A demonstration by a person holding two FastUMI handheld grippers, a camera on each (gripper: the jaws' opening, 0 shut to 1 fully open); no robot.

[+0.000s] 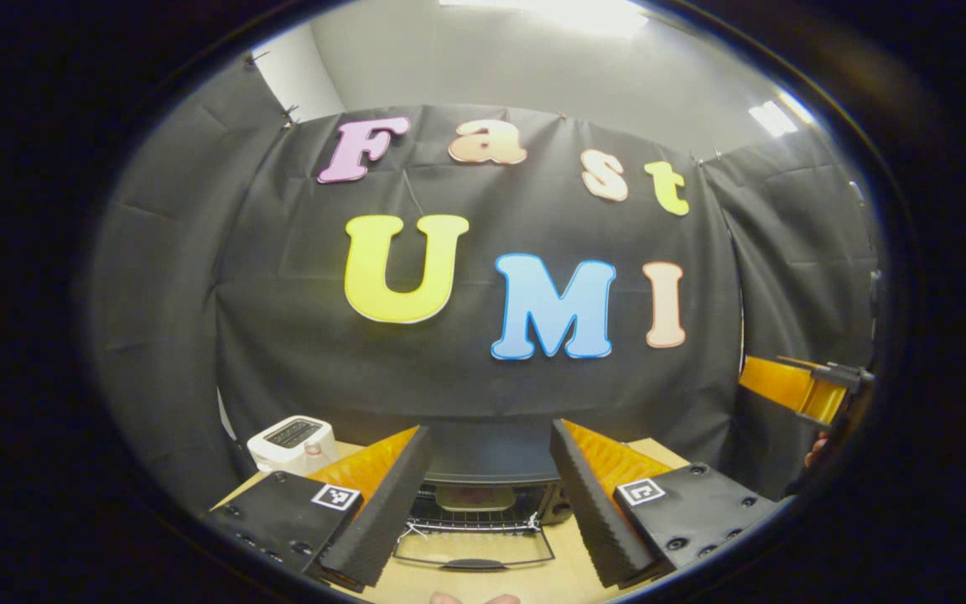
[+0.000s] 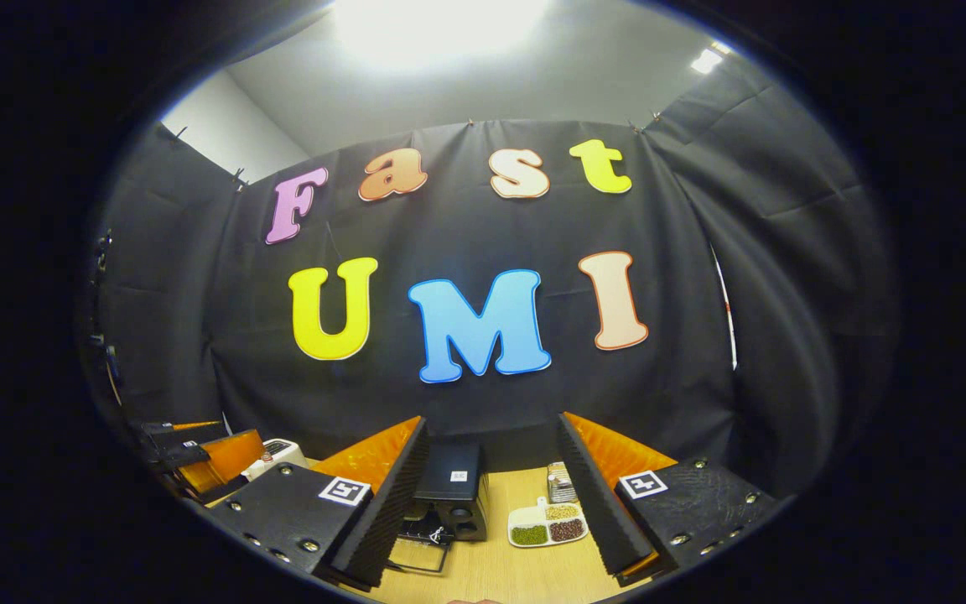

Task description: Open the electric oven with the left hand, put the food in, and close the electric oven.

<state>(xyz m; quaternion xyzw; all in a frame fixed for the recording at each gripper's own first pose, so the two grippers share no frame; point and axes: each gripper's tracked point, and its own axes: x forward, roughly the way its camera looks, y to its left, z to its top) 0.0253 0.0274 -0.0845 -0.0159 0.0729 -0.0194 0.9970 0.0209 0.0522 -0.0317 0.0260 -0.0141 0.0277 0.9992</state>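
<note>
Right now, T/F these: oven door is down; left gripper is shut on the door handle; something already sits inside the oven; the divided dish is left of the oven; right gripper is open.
1. The oven door is folded down. True.
2. The left gripper is shut on the door handle. False: its fingers stand wide apart with nothing between them.
3. Something sits on the rack inside the oven. True, a pale item; what it is cannot be told.
4. The divided dish lies left of the oven in the right gripper view. False: it lies to the oven's right.
5. The right gripper is open. True.
</note>
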